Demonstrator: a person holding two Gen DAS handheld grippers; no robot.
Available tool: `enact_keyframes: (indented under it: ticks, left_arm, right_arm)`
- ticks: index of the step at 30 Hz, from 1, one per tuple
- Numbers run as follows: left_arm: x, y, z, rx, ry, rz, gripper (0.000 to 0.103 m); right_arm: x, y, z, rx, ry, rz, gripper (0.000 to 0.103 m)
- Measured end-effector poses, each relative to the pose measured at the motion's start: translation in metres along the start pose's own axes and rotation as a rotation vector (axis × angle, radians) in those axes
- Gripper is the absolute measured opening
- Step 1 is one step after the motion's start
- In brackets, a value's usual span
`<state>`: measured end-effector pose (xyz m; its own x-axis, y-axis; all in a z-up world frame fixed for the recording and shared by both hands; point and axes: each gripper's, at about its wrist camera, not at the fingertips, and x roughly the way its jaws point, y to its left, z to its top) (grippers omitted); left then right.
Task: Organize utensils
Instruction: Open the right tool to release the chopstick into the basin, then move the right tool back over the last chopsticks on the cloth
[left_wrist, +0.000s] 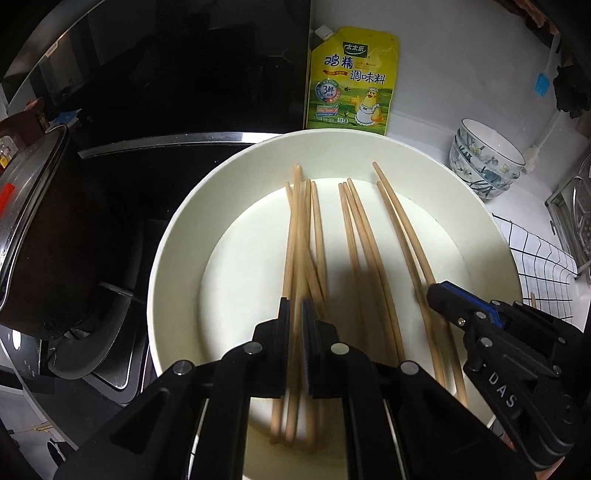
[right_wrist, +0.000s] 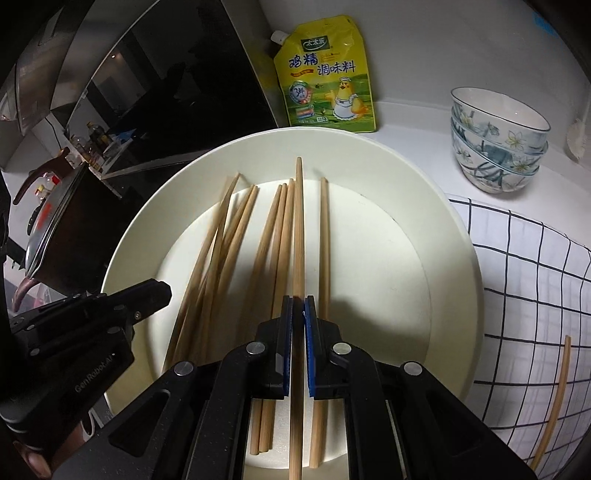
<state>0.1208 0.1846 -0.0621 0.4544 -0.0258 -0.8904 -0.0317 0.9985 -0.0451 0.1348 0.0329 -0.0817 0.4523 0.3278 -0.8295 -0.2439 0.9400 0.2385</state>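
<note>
Several wooden chopsticks (left_wrist: 351, 236) lie lengthwise in a large cream plate (left_wrist: 177, 236), also seen in the right wrist view (right_wrist: 450, 258). My left gripper (left_wrist: 294, 306) is over the plate's left bundle, its jaws nearly shut around one chopstick (left_wrist: 291, 258). My right gripper (right_wrist: 298, 301) is shut on a single chopstick (right_wrist: 299, 221), held slightly above the others. The right gripper also shows in the left wrist view (left_wrist: 439, 291), at the plate's right side. The left gripper shows in the right wrist view (right_wrist: 159, 291), at the plate's left.
A yellow seasoning pouch (left_wrist: 351, 77) stands behind the plate. Stacked floral bowls (right_wrist: 498, 144) sit at the back right. A checked white cloth (right_wrist: 524, 280) with one loose chopstick (right_wrist: 554, 398) lies to the right. A dark pot (left_wrist: 37, 229) on a black stove is to the left.
</note>
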Motion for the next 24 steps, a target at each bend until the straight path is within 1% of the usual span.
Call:
enact_keyframes:
  ticks: [1, 2, 3, 4, 5, 6, 8, 14, 24]
  left_arm:
    - [-0.001, 0.0, 0.0, -0.001, 0.0, 0.001, 0.013]
    - [-0.003, 0.001, 0.0, -0.005, -0.003, 0.004, 0.02]
    - [-0.004, 0.002, 0.0, -0.008, -0.006, 0.006, 0.028]
    - [-0.007, 0.003, 0.0, -0.012, -0.01, 0.007, 0.032]
    - [-0.01, 0.005, -0.001, -0.019, -0.015, 0.009, 0.039]
    - [-0.013, 0.006, -0.002, -0.024, -0.02, 0.01, 0.047]
    - [-0.019, 0.01, -0.004, -0.032, -0.032, 0.01, 0.052]
    - [-0.035, 0.01, -0.01, -0.027, -0.052, 0.017, 0.054]
    - [-0.064, -0.006, -0.02, -0.012, -0.084, 0.01, 0.056]
  right_arm:
    - [-0.001, 0.0, -0.001, 0.001, 0.002, -0.003, 0.007]
    - [-0.002, 0.0, -0.001, -0.001, -0.005, -0.006, 0.007]
    - [-0.007, 0.0, -0.001, -0.002, -0.016, -0.009, 0.012]
    - [-0.01, 0.001, -0.001, -0.003, -0.025, -0.012, 0.016]
    - [-0.014, 0.001, -0.001, -0.006, -0.035, -0.016, 0.02]
    - [-0.017, 0.002, -0.002, -0.008, -0.042, -0.021, 0.022]
    - [-0.023, 0.003, -0.004, -0.012, -0.048, -0.022, 0.022]
    - [-0.042, 0.005, -0.016, -0.012, -0.066, -0.021, 0.022]
    - [-0.078, -0.001, -0.034, -0.018, -0.096, -0.023, 0.022]
